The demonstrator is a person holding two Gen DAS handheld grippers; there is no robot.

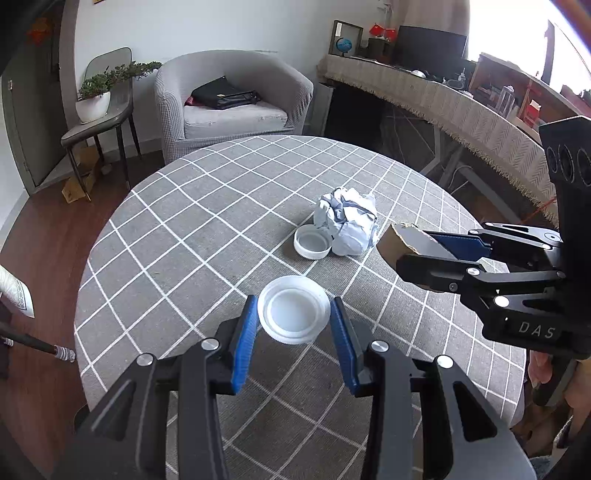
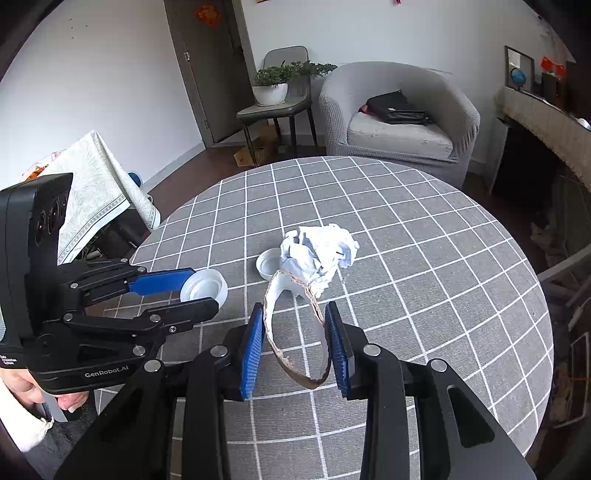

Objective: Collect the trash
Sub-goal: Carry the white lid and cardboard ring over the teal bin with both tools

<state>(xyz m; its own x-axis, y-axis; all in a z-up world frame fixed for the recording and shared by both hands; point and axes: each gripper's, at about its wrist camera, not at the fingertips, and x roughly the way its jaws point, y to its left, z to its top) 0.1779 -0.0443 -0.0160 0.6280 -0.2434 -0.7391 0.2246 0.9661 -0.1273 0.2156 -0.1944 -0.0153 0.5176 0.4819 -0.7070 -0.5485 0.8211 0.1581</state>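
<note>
My left gripper (image 1: 293,325), open wide, straddles the large white lid (image 1: 293,314); my right gripper (image 2: 295,345) grips the cardboard ring (image 2: 297,332).

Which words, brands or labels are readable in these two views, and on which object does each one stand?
"DAS" – on the right tool body, left wrist view.
"GenRobot.AI" – on the left tool body, right wrist view.
Small white print at that body's left edge: too small to read.
Red door decoration: blurred, unreadable.

Left claw (image 1: 293,319) spread wide; right claw (image 2: 295,345) pinched shut, both levelled forward.
</note>
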